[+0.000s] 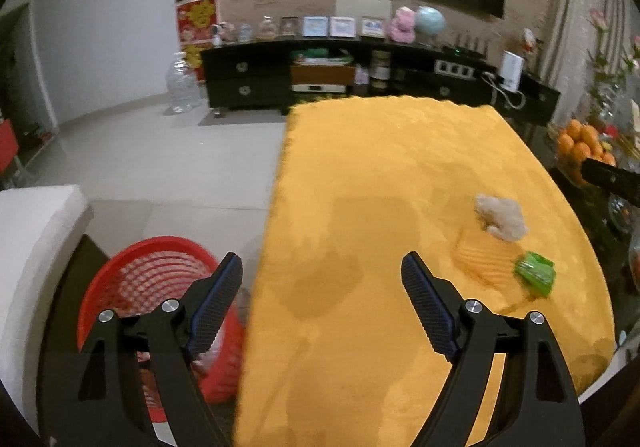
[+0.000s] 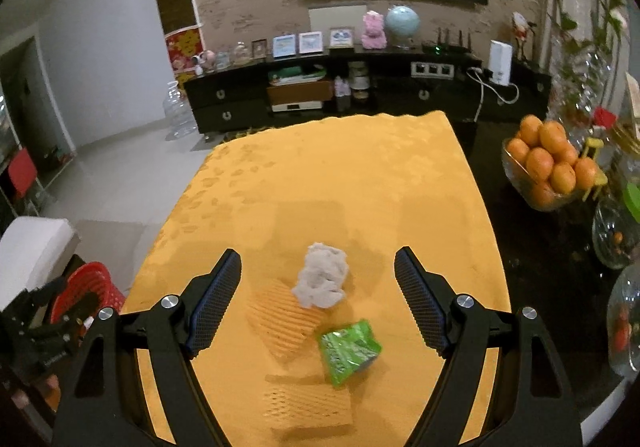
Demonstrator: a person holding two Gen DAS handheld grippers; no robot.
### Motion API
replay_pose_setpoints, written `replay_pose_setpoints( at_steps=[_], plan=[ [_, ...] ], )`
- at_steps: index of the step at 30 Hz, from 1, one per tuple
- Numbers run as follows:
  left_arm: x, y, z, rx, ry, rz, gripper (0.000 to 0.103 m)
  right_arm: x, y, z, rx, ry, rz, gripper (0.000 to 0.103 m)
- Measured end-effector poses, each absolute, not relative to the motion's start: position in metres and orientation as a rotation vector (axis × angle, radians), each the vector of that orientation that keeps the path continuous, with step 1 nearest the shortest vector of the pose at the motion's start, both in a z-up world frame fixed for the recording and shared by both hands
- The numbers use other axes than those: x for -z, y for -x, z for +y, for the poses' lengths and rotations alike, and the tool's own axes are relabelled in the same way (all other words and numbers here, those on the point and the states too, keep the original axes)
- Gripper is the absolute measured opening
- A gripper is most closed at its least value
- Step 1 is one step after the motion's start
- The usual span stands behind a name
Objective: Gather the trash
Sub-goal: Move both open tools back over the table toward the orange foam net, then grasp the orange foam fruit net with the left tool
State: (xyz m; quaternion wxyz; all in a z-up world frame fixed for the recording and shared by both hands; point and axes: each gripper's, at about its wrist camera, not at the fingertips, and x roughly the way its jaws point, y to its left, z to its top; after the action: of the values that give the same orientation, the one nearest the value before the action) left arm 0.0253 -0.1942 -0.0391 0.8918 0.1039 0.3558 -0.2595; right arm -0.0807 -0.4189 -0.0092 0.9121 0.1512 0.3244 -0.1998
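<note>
A crumpled grey-white tissue point(image 2: 322, 275), a green wrapper point(image 2: 347, 350) and two orange foam nets point(image 2: 282, 321) point(image 2: 308, 405) lie on the orange-yellow tablecloth point(image 2: 340, 175). My right gripper point(image 2: 318, 259) is open and empty, hovering above them with the tissue between its fingers. My left gripper point(image 1: 322, 267) is open and empty at the table's left edge, above a red mesh basket point(image 1: 148, 279) on the floor. The left wrist view shows the tissue point(image 1: 502, 219), a foam net point(image 1: 486, 259) and the wrapper point(image 1: 536, 273) to its right.
A glass bowl of oranges point(image 2: 550, 167) and glass jars point(image 2: 616, 235) stand on the dark table to the right. A white cushion point(image 1: 36, 231) is left of the basket. A black TV cabinet point(image 2: 360, 95) is beyond the table.
</note>
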Motion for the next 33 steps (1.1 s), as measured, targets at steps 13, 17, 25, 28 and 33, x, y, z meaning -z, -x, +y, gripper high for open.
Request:
replay_pose_setpoints(
  at_steps=[13,17,25,28,33],
  plan=[
    [0.072,-0.011,-0.276,0.726,-0.304,0.837,0.079,0.016,0.111,-0.455,0.441,-0.451,0.671,0.077],
    [0.078,-0.008,-0.300,0.760,-0.368,0.830,0.079,0.017,0.112,-0.459,0.439,-0.468,0.673,0.077],
    [0.100,-0.015,-0.335,0.834,-0.397,0.864,0.079,0.019,0.109,-0.462,0.437,-0.477,0.681,0.076],
    [0.110,-0.015,-0.344,0.858,-0.403,0.875,0.079,0.022,0.107,-0.463,0.440,-0.479,0.691,0.076],
    [0.120,-0.020,-0.354,0.889,-0.364,0.912,0.078,0.027,0.102,-0.461,0.436,-0.476,0.712,0.076]
  ],
)
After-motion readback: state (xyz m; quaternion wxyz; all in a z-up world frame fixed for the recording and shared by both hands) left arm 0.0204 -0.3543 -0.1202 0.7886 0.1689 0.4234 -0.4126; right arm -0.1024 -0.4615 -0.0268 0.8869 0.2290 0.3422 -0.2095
